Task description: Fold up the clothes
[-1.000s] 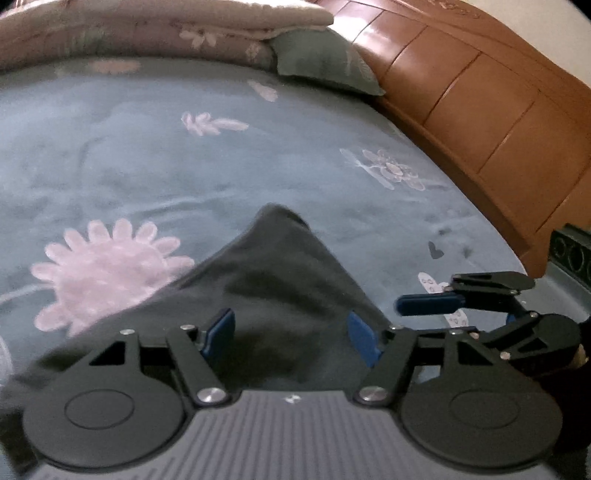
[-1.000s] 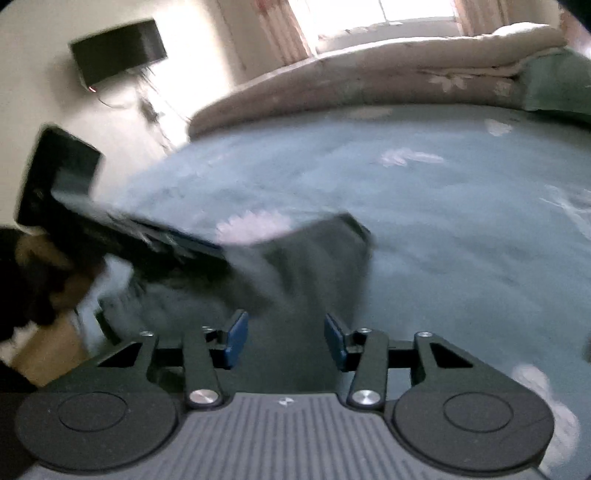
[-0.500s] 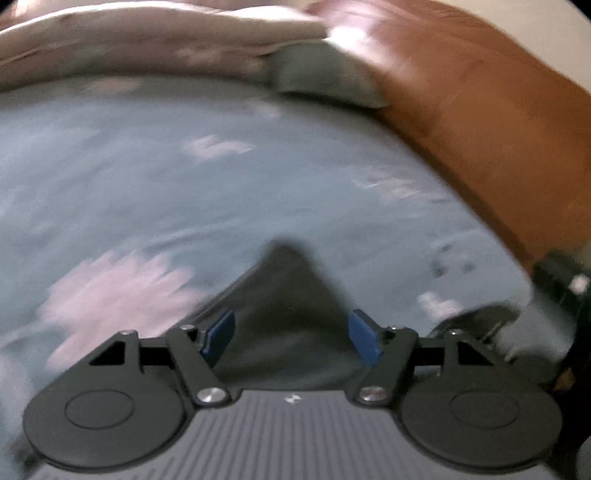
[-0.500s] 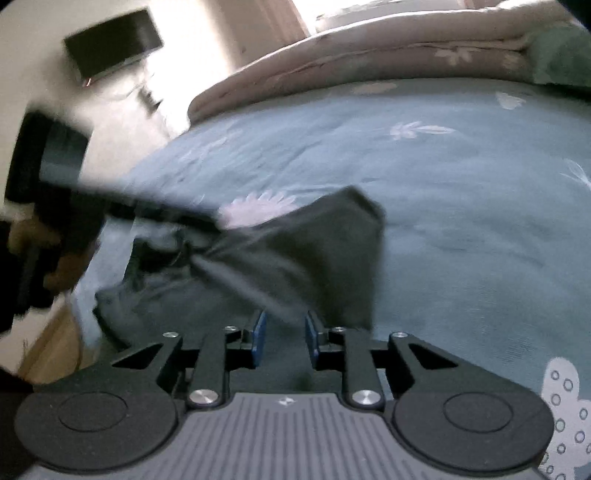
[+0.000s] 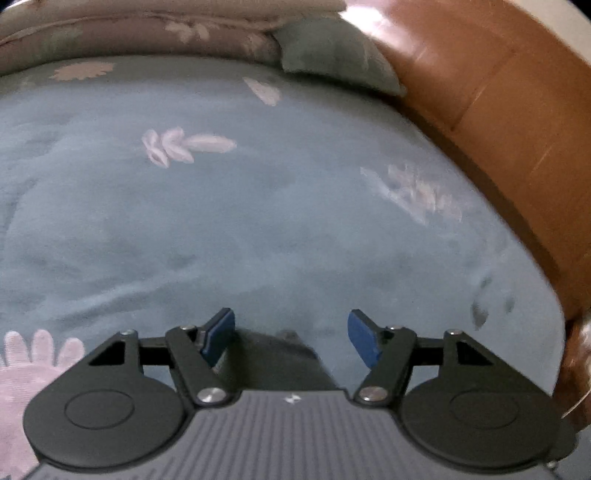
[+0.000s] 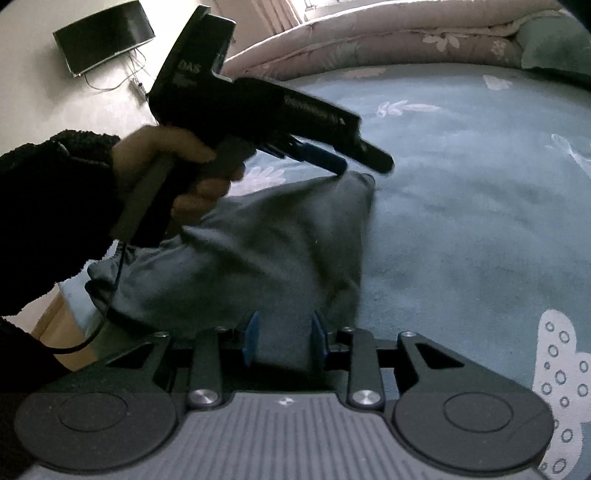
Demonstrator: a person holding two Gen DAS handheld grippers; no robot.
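1. Since the earlier frames, the left gripper (image 5: 291, 332) has travelled across the bed (image 5: 258, 229) toward the garment's far corner; in its own view the dark cloth has shrunk from a broad triangle to a small patch between the fingers.
2. Garment (image 6: 258, 258): dark grey, lying on the near-left part of the bed, its far corner raised to a peak and its near edge running under the right gripper (image 6: 282, 341).
3. Left gripper: jaws stand wide apart. In the right-wrist view its blue fingers (image 6: 321, 158) sit at the garment's far corner; whether they touch the cloth cannot be told. Nothing is clamped.
4. Right gripper: jaws have just been opening slightly after a closing; they stand narrow, with a fold of garment between the blue pads (image 6: 252, 338). Whether the pads press on the cloth cannot be told.
5. Hand (image 6: 173, 173) in a dark sleeve (image 6: 55, 206) grips the left tool's handle at left.
6. Far side: rolled quilt (image 5: 147, 33) and pillow (image 5: 332, 51); wooden headboard (image 5: 498, 129) at right.
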